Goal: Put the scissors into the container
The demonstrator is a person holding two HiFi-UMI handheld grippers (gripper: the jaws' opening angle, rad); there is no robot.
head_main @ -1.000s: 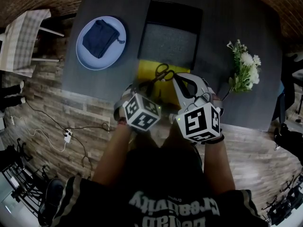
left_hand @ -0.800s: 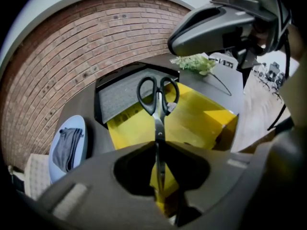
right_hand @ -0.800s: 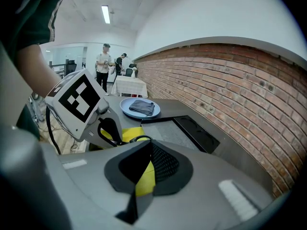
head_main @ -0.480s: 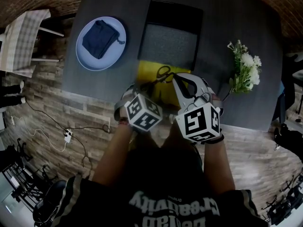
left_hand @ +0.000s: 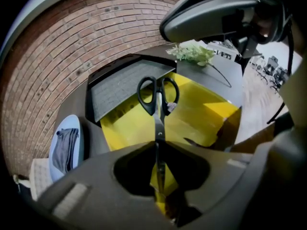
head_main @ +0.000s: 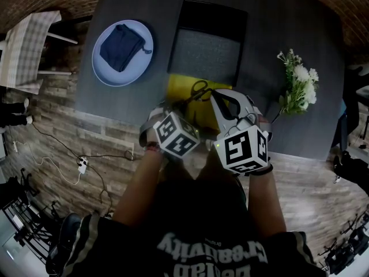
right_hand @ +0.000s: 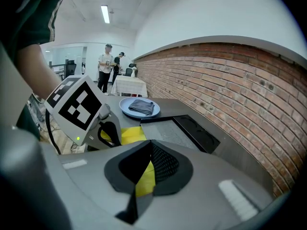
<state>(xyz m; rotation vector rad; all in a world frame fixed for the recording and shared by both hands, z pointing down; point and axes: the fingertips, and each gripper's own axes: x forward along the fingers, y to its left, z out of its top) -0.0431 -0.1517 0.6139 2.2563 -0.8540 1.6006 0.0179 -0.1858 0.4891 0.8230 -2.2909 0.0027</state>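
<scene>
The black-handled scissors [head_main: 199, 89] [left_hand: 158, 97] hang over the open yellow container [head_main: 180, 86] [left_hand: 201, 114], handles pointing away from me. My left gripper [head_main: 183, 106] [left_hand: 158, 150] is shut on their blades and points steeply down at the container's near side. My right gripper [head_main: 218, 96] [right_hand: 146, 169] sits at the container's right edge. A strip of the yellow container [right_hand: 129, 134] wall shows pinched between its closed jaws. The scissor tips are hidden behind the left jaws.
A black tray with a grey mat [head_main: 209, 39] lies just beyond the container. A blue plate [head_main: 144, 36] holding a dark cloth is at the far left, a flower sprig [head_main: 297, 85] at the right. The table's front edge [head_main: 109, 119] runs under my hands. People [right_hand: 105, 66] stand far off.
My left gripper has tilted slightly and shifted a little to the right, the scissors moving with it. The right gripper and the container have stayed still.
</scene>
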